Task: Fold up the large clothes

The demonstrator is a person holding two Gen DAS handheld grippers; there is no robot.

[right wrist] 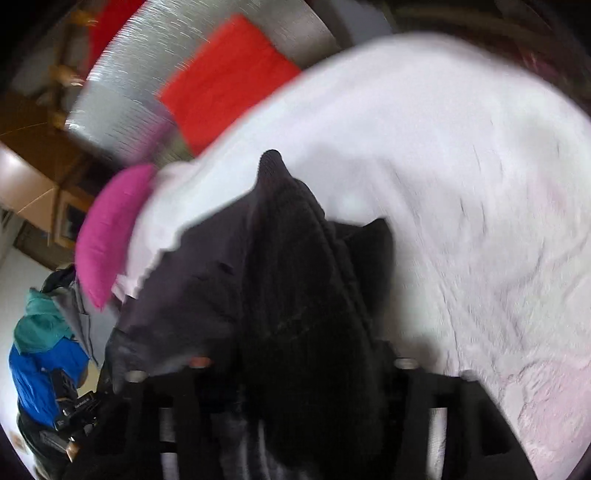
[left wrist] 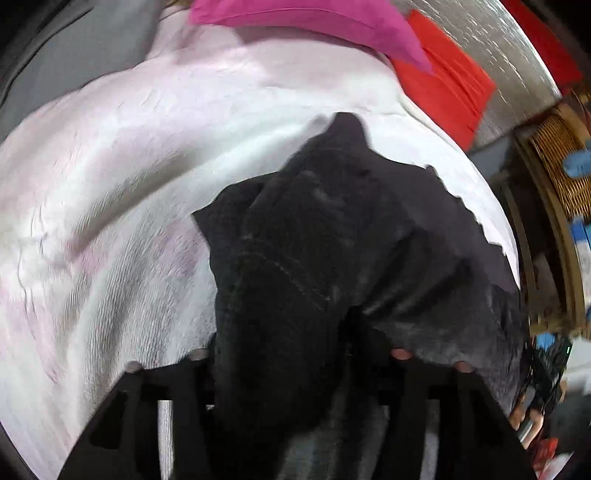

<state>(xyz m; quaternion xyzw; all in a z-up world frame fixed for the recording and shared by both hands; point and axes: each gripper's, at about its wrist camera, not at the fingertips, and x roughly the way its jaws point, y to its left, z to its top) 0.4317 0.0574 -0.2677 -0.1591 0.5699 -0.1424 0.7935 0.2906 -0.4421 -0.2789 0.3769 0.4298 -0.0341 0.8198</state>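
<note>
A black garment (left wrist: pixel 317 236) hangs bunched over a white, faintly pink bedspread (left wrist: pixel 110 177). My left gripper (left wrist: pixel 295 365) is shut on a thick fold of the black garment, which drapes between and over its fingers and hides the tips. In the right wrist view the same black garment (right wrist: pixel 295 277) is bunched between the fingers of my right gripper (right wrist: pixel 299 365), which is shut on it. The white bedspread (right wrist: pixel 461 184) lies behind and to the right. Both views are motion-blurred.
A pink pillow (left wrist: pixel 314 18) and a red folded cloth (left wrist: pixel 443 81) lie at the far side; they also show in the right wrist view as the pink pillow (right wrist: pixel 110 229) and the red cloth (right wrist: pixel 225 85). A wicker piece (left wrist: pixel 561 162) stands right. A person in blue (right wrist: pixel 40 362) is at left.
</note>
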